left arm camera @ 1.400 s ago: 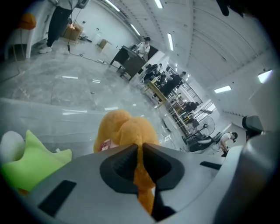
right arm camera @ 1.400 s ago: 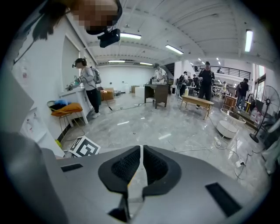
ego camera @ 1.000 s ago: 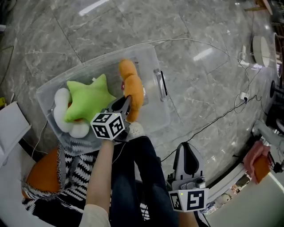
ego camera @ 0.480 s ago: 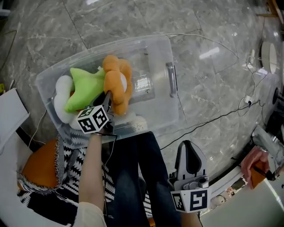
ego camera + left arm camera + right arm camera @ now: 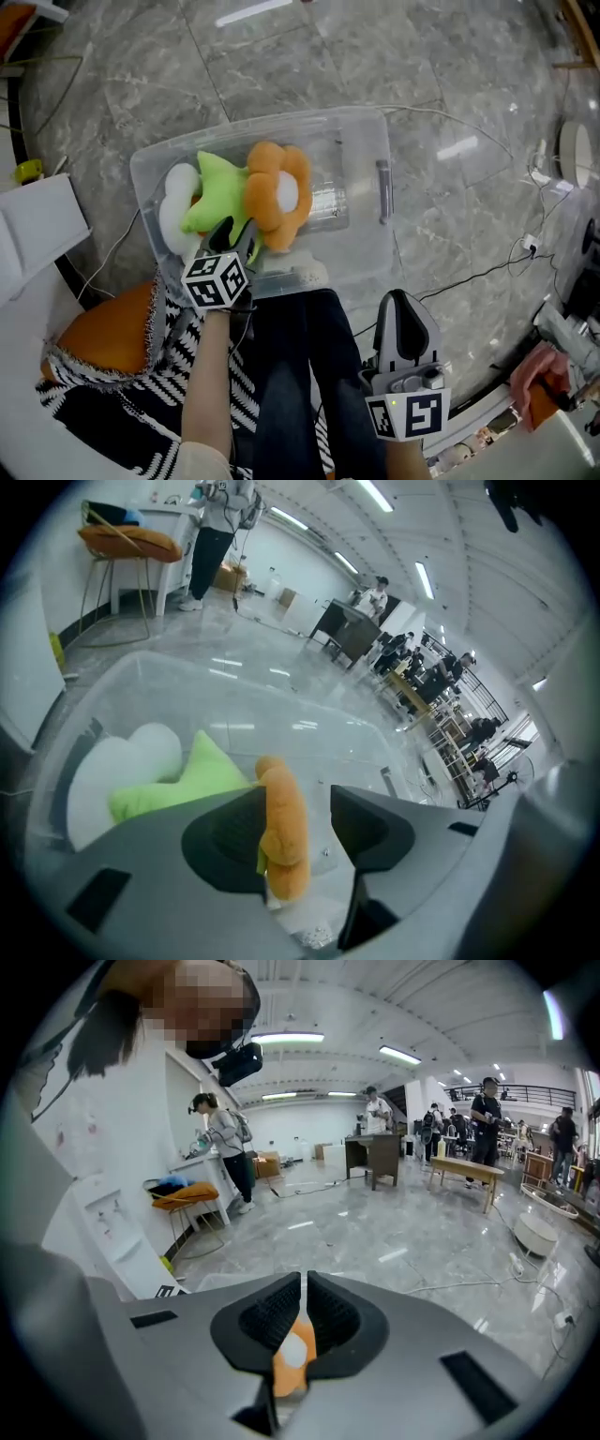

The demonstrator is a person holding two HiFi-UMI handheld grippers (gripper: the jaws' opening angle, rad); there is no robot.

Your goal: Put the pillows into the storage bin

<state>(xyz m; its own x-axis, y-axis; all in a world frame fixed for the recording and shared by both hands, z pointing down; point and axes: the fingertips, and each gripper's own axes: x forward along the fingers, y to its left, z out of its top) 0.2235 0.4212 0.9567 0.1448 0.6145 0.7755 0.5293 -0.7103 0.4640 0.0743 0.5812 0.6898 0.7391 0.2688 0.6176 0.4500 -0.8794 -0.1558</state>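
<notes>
A clear plastic storage bin stands on the grey marble floor. Inside it lie a white pillow, a green star pillow and an orange flower pillow, packed toward the bin's left end. My left gripper hangs at the bin's near wall, just below the orange flower. Its jaws have just been opening. In the left gripper view the orange pillow stands in the gap, loose from the right pad. My right gripper is shut and empty by my leg, away from the bin.
An orange cushion on black-and-white striped cloth lies at lower left, beside a white board. Cables run across the floor to the right. My dark trouser legs and a white slipper press against the bin.
The left gripper carried the orange flower pillow leftward to rest beside the green star, and its jaws opened off it. The right gripper shifted slightly and stayed shut.
</notes>
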